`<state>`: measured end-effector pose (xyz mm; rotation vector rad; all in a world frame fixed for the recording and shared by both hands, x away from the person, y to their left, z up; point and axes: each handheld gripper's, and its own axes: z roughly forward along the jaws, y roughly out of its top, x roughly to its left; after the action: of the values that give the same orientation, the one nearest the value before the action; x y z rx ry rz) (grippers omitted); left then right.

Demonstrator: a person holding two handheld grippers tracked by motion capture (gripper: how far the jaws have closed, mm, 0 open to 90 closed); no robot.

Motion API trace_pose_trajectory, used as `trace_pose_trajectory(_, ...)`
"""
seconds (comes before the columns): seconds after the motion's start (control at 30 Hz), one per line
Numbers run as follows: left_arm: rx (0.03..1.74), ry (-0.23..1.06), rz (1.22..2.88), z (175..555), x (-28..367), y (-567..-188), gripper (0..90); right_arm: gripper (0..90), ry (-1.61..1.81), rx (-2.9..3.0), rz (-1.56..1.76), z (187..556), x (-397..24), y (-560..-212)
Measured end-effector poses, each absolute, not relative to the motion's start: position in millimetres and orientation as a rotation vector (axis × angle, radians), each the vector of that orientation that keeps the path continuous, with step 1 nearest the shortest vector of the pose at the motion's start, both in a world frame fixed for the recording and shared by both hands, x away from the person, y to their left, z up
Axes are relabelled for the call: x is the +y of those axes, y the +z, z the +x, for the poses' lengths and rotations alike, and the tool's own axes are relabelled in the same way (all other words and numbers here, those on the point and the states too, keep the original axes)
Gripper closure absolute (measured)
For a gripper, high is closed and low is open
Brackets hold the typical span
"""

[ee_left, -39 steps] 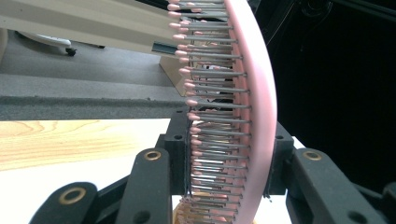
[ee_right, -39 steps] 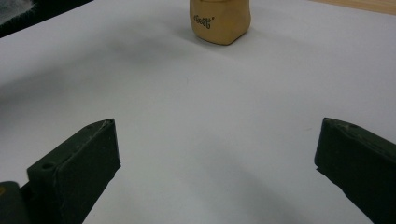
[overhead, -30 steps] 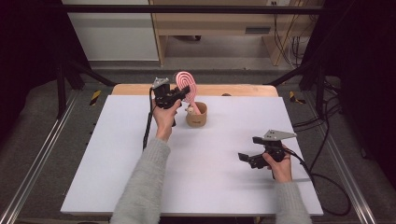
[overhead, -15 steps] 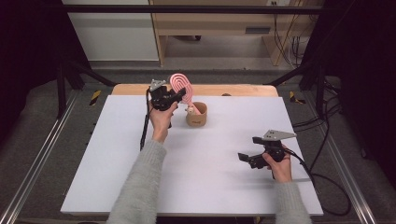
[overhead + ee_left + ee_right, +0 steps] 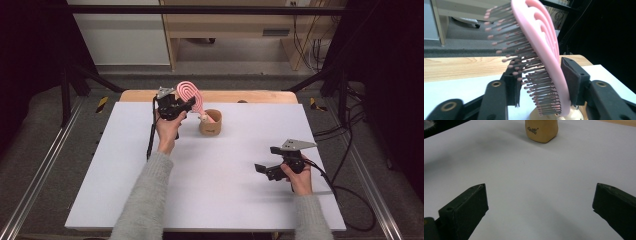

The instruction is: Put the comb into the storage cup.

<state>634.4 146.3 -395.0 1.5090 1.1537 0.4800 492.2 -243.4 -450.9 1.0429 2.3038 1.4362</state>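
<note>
Left gripper view: pink bristled hairbrush (image 5: 544,50) stands between just-parting foam-padded fingers (image 5: 574,82) – unpressed; right gripper (image 5: 274,167) gapes, empty.

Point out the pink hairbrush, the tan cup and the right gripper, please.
pink hairbrush (image 5: 544,50): left gripper view, on the pink back of its head.
tan cup (image 5: 210,128): high view, on its front wall.
right gripper (image 5: 266,159): high view, midway between its fingers.

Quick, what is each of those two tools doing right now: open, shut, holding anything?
Left tool: jaws just been opening, pads off the pink plastic hairbrush that stands between them in the tan cup.
Right tool: wide open, holding nothing.
</note>
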Motion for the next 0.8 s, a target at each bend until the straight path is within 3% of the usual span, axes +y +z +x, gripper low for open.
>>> trace_pose_trajectory(0.8,1.051,0.499,1.657,605,157,-378,8.9,0.6,1.442,2.293,1.044,492,-244,-450)
